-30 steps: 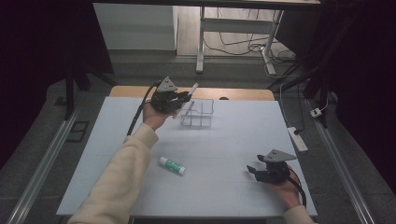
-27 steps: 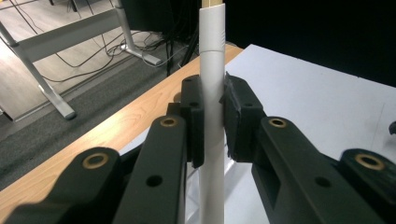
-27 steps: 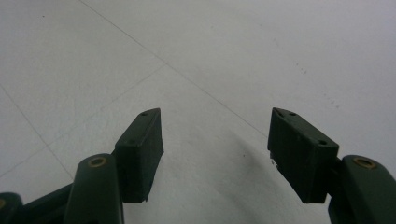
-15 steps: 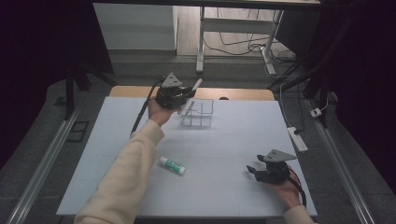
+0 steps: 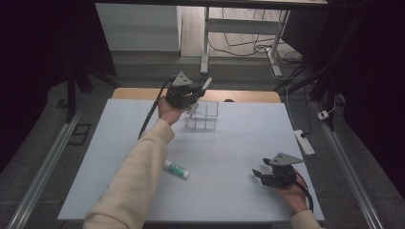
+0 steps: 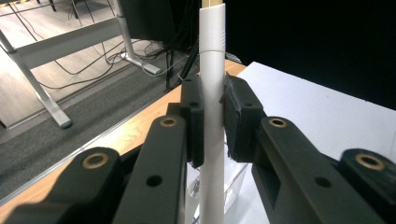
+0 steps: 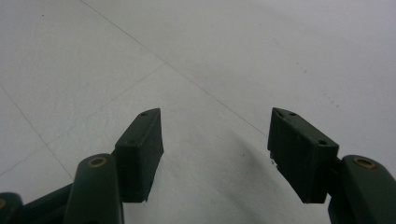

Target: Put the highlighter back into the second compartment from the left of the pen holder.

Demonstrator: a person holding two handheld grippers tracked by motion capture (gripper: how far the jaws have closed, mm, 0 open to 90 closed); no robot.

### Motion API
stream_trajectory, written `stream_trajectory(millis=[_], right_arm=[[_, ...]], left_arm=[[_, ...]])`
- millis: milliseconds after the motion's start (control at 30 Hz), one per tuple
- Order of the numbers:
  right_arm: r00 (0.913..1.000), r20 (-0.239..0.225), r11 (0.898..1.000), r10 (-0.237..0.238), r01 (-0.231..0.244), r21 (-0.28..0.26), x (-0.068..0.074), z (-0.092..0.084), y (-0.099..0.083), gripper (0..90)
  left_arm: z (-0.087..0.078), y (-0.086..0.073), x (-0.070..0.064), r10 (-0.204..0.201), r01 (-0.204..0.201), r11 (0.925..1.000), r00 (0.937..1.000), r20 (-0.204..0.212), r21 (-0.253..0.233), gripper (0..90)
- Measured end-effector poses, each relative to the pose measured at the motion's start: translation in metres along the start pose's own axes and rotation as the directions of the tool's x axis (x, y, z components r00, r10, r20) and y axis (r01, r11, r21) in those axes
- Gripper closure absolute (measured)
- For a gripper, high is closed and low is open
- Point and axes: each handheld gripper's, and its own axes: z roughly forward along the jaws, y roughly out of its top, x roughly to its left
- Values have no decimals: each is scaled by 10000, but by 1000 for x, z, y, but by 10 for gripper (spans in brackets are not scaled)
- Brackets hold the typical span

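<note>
1. The left claw (image 5: 191, 98), clenched on a white tube (image 6: 212, 93), has shifted slightly right since earlier, over the clear rack (image 5: 203, 115).
2. The right claw (image 7: 215, 154) rests released, empty, on the tabletop (image 5: 239, 143).

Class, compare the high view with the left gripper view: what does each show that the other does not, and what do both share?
High view alone: the right gripper with jaws apart above the white table, nothing between them, and a green-and-white tube lying near the person's left sleeve.

Left gripper view alone: a close look at the pads pressing both sides of the white marker.

Both: the left gripper, shut on the marker, over the clear compartment rack at the table's far edge, and the desk legs on the floor beyond.
</note>
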Motion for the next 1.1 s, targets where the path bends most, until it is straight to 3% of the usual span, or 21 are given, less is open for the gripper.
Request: stream_trajectory(millis=[500,833,1100], right_arm=[[10000,71,10000,-17,17,4,0,0,0,352],[10000,2,10000,-14,14,2,-1,1,-1,352],[10000,1,10000,-21,21,-5,-1,1,-1,352]], left_arm=[[24,2,0,-155,151,9995,9998,-114,-278,788],[40,0,-1,-421,423,9986,9991,73,-325,788],[49,0,-1,-348,350,9987,9994,68,-372,787]])
